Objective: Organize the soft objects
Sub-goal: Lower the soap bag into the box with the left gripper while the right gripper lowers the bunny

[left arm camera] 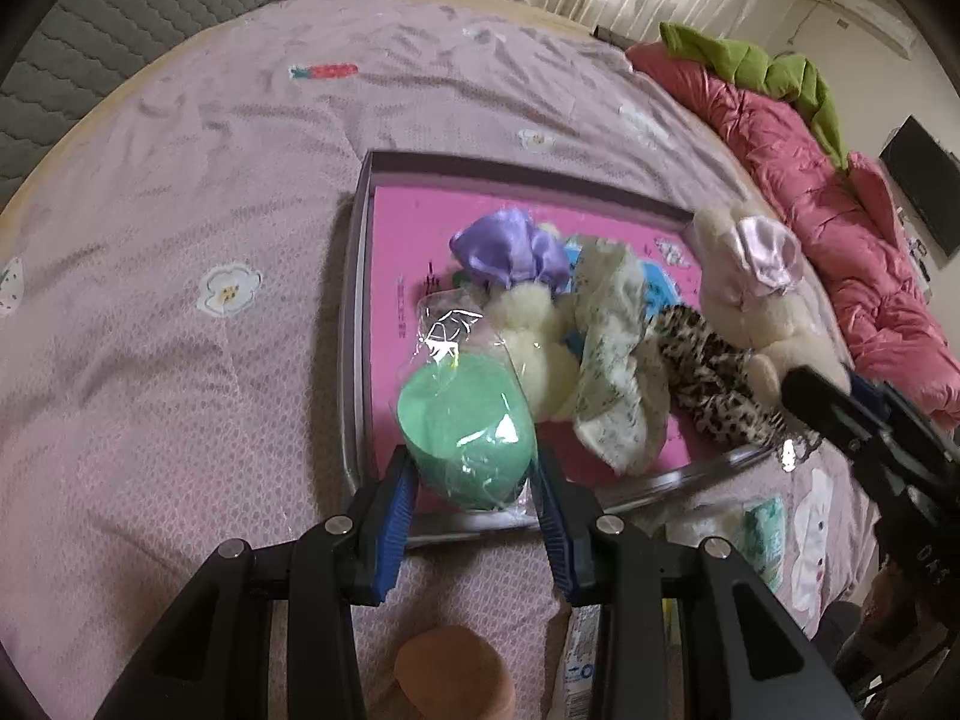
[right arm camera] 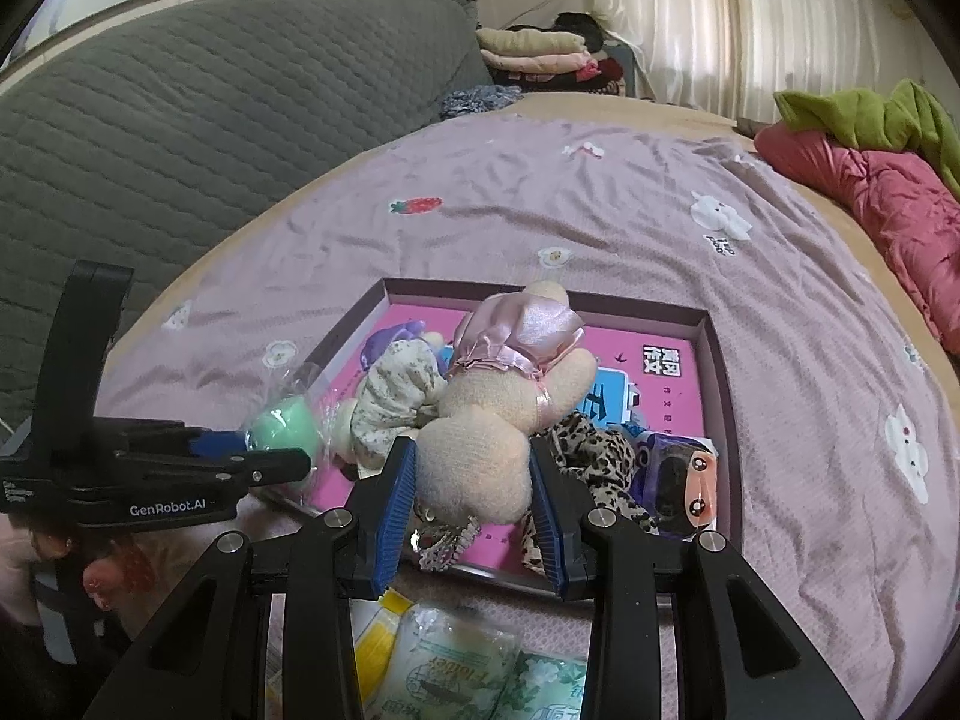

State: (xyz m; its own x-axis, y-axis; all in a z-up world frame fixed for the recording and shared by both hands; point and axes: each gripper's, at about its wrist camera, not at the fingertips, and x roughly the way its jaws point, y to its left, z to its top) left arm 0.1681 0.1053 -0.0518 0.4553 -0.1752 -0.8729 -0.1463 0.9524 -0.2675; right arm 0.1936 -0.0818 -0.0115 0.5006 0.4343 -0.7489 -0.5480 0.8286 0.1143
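While each tool pinches one item, green sponge (left arm camera: 465,438) left, plush rabbit (right arm camera: 486,438) right, one tray (right arm camera: 717,372) lies below.

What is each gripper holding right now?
Left gripper: closed on the green sponge in plastic wrap.
Right gripper: closed on the plush toy.

Our left gripper (left arm camera: 474,480) level and forward, blue pads pressed on a load, our right gripper (right arm camera: 473,468) likewise clamped, both side by side
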